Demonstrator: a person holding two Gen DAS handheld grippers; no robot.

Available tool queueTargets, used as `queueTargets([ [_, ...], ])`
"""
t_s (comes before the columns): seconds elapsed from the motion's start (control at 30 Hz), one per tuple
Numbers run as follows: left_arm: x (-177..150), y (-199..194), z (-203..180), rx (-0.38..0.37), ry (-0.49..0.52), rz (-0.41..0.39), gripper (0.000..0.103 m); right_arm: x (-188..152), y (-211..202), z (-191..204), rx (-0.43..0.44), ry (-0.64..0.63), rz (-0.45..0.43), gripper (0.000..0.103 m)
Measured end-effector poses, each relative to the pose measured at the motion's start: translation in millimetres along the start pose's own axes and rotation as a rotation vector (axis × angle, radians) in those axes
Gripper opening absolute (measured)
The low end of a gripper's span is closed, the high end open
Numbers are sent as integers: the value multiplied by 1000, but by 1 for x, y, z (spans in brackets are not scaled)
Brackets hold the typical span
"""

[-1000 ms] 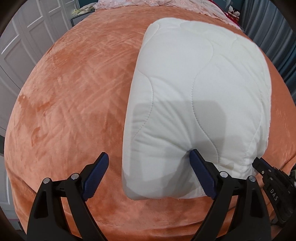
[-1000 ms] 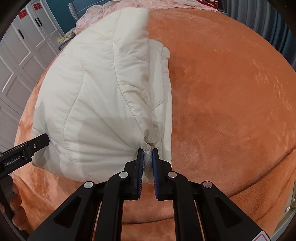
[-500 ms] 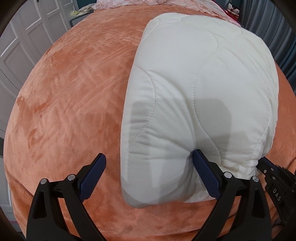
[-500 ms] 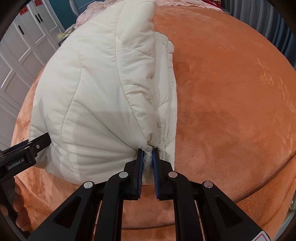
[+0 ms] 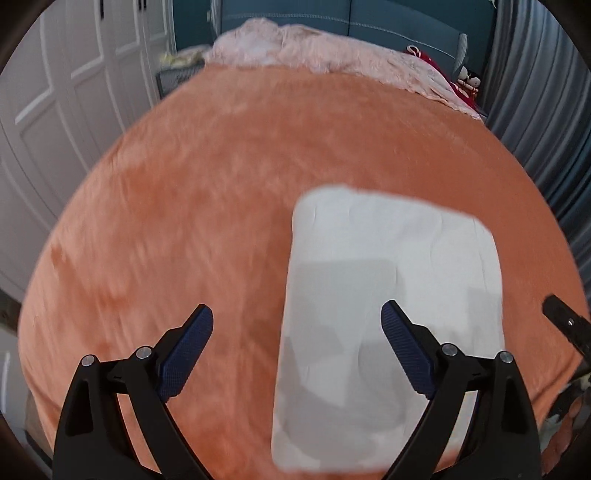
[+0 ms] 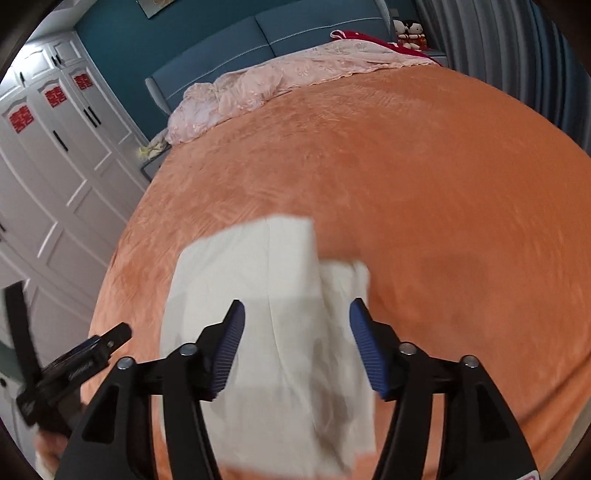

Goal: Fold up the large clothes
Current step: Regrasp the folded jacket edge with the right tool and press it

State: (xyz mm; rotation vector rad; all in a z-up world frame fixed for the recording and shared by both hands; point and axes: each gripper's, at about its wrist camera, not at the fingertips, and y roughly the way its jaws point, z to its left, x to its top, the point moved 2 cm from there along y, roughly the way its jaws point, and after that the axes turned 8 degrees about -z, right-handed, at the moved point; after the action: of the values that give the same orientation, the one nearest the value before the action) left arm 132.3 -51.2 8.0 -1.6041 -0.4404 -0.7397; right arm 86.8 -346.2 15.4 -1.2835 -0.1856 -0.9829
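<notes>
The folded white padded garment (image 5: pixel 391 295) lies flat on the orange plush bedspread (image 5: pixel 207 206), close to the near edge of the bed and toward the right of my left-hand view. My left tongs (image 5: pixel 297 325) stand wide apart above it; the left pad shows over bare bedspread, the right pad over the garment, and neither presses the cloth. In my right-hand view the same garment (image 6: pixel 258 280) appears as a blurred rectangular bundle, one narrower layer showing along its right side. My right tongs (image 6: pixel 297 328) are opening: the cloth shows between the blue pads (image 6: pixel 231 343), but they do not grip it. My left tongs also show at the lower left of this view. A pink crumpled quilt (image 6: pixel 258 85) lies at the far end, before a blue headboard (image 6: pixel 295 33).
</notes>
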Motion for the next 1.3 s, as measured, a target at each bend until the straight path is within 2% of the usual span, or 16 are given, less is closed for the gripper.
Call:
queueTargets([
  [0.13,19,25,-16,3,12,13,90,1,62,-6,-23,83,87,61],
  [0.17,21,31,-20,2,9,21,90,-4,80,-7,-1,119,126,57],
  [0.2,22,37,-23,5,11,27,90,-10,85,-11,22,138,137,32],
  [0.23,23,42,-26,6,18,34,90,-12,88,-13,36,150,139,21],
  [0.3,24,51,-30,6,28,43,90,-10,79,-14,20,140,76,11],
  [0.33,24,55,-32,2,33,47,90,-9,71,-17,-8,128,37,11],
  [0.43,24,68,-42,-4,50,60,90,-8,71,-33,-103,104,-5,11],
  [0.53,20,85,-53,-7,56,86,90,-16,92,-45,-157,76,29,11],
  [0.7,12,112,-68,3,72,117,90,-30,113,-47,-191,8,47,15],
  [0.83,3,129,-72,33,98,119,92,-37,121,-48,-196,-30,42,18],
  [1.07,-16,149,-68,60,77,107,97,-42,135,-52,-174,-32,26,22],
  [1.3,-24,165,-64,56,43,112,98,-46,143,-52,-159,-28,11,24],
])
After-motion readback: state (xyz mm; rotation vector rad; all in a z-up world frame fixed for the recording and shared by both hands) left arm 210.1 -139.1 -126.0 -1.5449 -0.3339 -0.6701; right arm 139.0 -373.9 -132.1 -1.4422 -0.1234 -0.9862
